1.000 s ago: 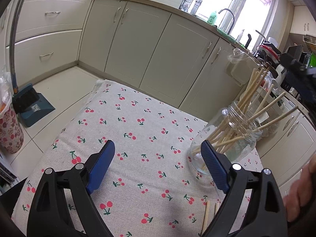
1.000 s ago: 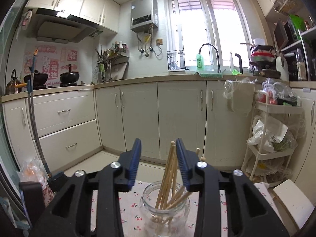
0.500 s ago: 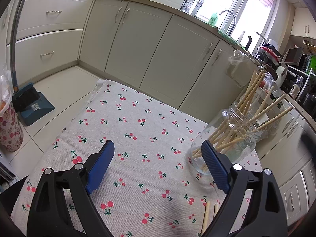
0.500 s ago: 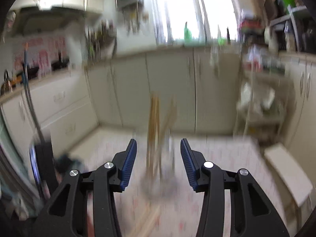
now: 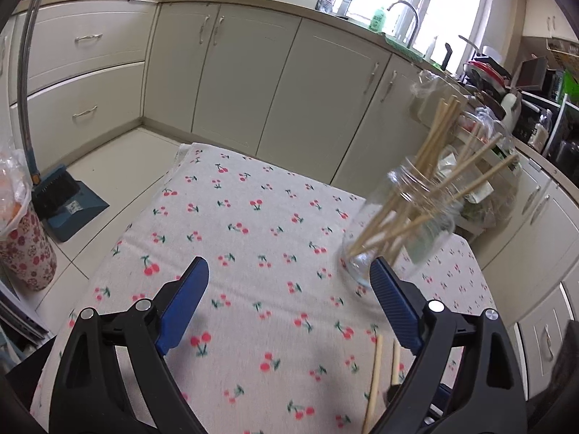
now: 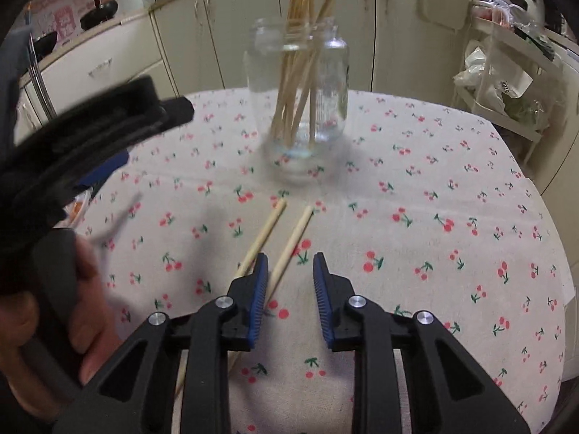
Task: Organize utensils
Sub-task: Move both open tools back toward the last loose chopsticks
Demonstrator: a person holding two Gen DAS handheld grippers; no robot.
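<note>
So my right gripper (image 6: 290, 275) is hovering low, jaws partway open and empty, over two loose chopsticks (image 6: 289, 240) lying just in front of the glass jar (image 6: 299, 108), while my left gripper (image 5: 286, 302) waits wide open beside the jar, holding nothing.

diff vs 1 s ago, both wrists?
The right tool has dropped from above the jar to just over the tablecloth, open, with one of the two loose chopsticks between its fingers, not gripped. The left tool is still open, empty and barely shifted. Jar and its chopsticks unchanged.
</note>
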